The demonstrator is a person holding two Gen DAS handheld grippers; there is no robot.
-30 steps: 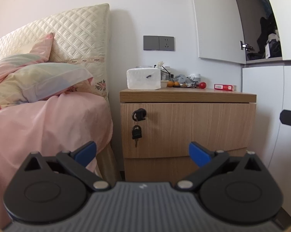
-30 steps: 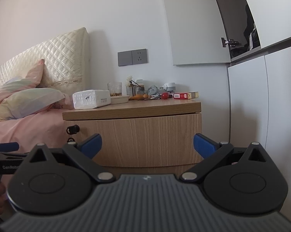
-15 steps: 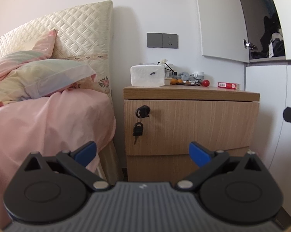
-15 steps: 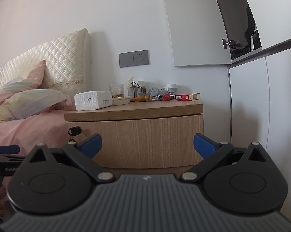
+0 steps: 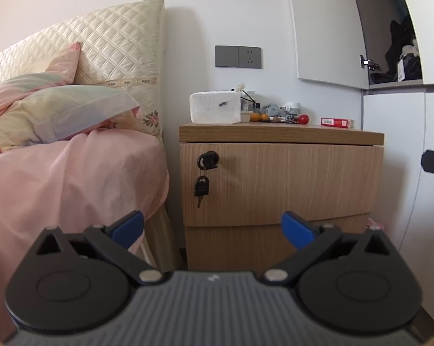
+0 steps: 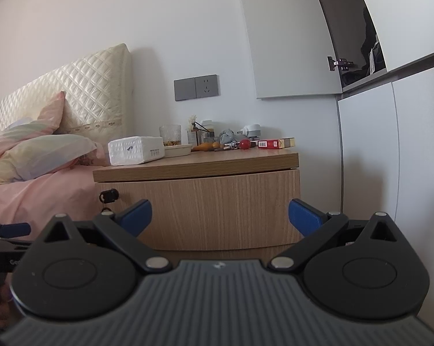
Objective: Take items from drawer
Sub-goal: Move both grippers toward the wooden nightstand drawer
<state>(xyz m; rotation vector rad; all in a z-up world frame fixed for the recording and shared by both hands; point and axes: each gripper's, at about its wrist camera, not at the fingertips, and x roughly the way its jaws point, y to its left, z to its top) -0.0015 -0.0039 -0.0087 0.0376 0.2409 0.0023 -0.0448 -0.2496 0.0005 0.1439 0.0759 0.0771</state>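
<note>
Facing the closed light-wood upper drawer [image 5: 280,183] at twelve o'clock — both my jaws spread wide, empty; it looks stiff, handleless — I'd hook its lower edge.

The right tongs' body hides the lower drawer [image 6: 217,252] almost wholly. The left tongs [image 6: 6,230] are cut off at the left edge. Far on the nightstand's surface [image 5: 280,134], small clutter [image 5: 277,115] is too tiny to identify.
</note>
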